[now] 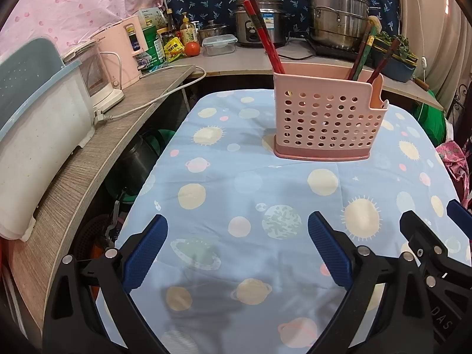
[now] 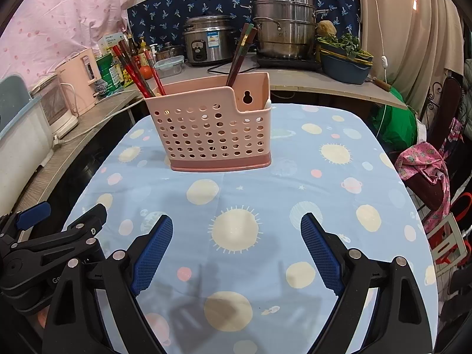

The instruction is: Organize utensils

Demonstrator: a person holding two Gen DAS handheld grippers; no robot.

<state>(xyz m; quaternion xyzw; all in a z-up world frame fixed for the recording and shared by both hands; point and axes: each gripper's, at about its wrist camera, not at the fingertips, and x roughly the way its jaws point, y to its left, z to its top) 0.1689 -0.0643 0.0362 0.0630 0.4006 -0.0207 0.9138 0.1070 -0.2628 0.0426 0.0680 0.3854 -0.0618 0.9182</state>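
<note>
Looking ahead, I see the holder [image 1: 323,121] standing on the far part of the tabletop [image 1: 236,183], well apart from both tools, chopsticks [image 1: 264,37] upright inside. My left tool [image 1: 236,253] and right tool [image 2: 236,253] are both spread wide, empty; the holder sits right of the left tool's line, left of the right's, neither clearly nearer

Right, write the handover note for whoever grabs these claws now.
Left claw: open, empty, above the tablecloth.
Right claw: open, empty, beside the left one.
Pink utensil holder: upright mid-table, ahead of both claws.
Red chopsticks stand in its left end, dark chopsticks toward its right.
Done: these chopsticks are in the holder; no loose utensils show on the cloth.
Left: nothing visible to sort; check outside the views before stopping.
</note>
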